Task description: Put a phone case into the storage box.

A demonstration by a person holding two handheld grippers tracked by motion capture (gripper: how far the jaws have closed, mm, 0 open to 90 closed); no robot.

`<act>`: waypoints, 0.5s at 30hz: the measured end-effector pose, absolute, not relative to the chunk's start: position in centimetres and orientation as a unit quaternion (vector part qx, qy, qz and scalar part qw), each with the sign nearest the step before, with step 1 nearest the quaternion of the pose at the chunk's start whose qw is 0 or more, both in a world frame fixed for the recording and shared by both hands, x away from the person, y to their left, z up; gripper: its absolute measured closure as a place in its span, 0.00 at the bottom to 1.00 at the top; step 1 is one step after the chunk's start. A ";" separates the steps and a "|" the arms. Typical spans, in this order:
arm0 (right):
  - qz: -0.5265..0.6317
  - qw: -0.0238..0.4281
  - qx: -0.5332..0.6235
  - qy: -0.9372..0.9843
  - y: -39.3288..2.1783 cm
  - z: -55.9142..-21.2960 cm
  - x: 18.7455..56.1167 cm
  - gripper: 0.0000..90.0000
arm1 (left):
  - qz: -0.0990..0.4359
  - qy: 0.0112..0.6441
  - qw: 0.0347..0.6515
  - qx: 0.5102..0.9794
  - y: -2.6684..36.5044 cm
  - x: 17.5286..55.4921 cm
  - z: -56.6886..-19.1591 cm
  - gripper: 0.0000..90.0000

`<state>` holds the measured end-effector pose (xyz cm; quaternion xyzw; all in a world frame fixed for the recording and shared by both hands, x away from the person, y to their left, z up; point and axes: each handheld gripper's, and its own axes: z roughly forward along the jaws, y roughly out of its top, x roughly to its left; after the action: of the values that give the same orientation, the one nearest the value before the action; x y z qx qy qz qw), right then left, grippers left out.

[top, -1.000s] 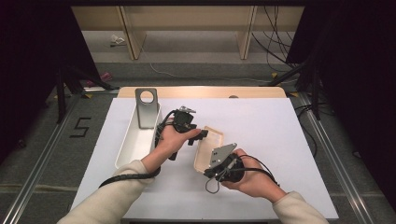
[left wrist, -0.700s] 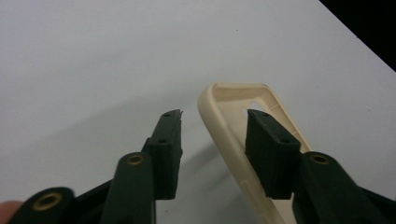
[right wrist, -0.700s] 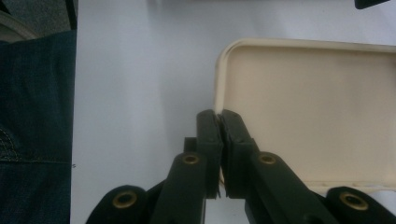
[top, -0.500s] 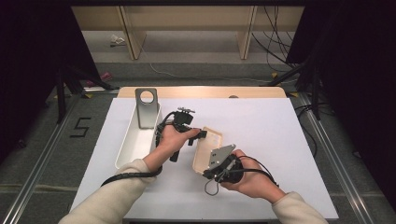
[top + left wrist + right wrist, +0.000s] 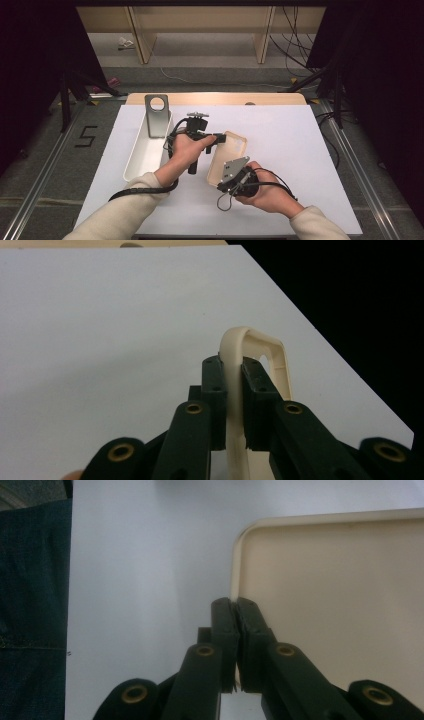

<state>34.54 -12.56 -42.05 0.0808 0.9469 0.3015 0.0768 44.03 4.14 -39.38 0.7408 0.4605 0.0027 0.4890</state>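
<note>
Nearest the person, the right tongs (image 5: pixel 231 176) are clamped on the near rim of a cream tray (image 5: pixel 231 150) on the white tabletop (image 5: pixel 300 150); its long axis runs away from them toward the left tongs (image 5: pixel 218 136), clamped on its far-left rim. Beyond the left tongs lie a white trough (image 5: pixel 142 150) and grey bracket (image 5: pixel 156 116). No readable labels appear.
</note>
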 end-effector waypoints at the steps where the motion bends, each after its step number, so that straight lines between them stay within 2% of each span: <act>1: 0.301 0.079 0.082 0.947 -12.6 -42.1 34.6 0.98 | 0.007 0.457 0.494 0.740 4.1 43.9 -39.2 0.91; 4: 0.303 0.087 0.085 0.945 -12.6 -42.2 34.7 0.97 | 0.021 0.442 0.512 0.736 3.9 43.3 -38.7 0.92; 5: 0.305 0.089 0.087 0.944 -12.7 -42.2 34.7 0.93 | 0.034 0.434 0.515 0.739 3.9 43.1 -38.5 0.92; 7: 0.316 0.102 0.098 0.938 -12.8 -42.2 34.7 0.80 | 0.074 0.414 0.516 0.746 4.0 42.6 -38.2 0.92; 9: 0.329 0.121 0.109 0.930 -13.0 -42.1 34.8 0.64 | 0.090 0.405 0.523 0.744 4.3 42.4 -38.1 0.92; 12: 0.345 0.144 0.126 0.919 -13.3 -42.2 35.1 0.48 | 0.109 0.397 0.538 0.735 5.0 42.0 -38.1 0.92; 15: 0.355 0.149 0.145 0.911 -13.7 -42.2 35.3 0.40 | 0.129 0.392 0.551 0.726 5.9 41.6 -38.1 0.92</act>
<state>35.33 -13.75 -42.20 0.1449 0.9115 0.3550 0.1490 41.61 5.86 -38.14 0.7257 0.3916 0.1286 0.5509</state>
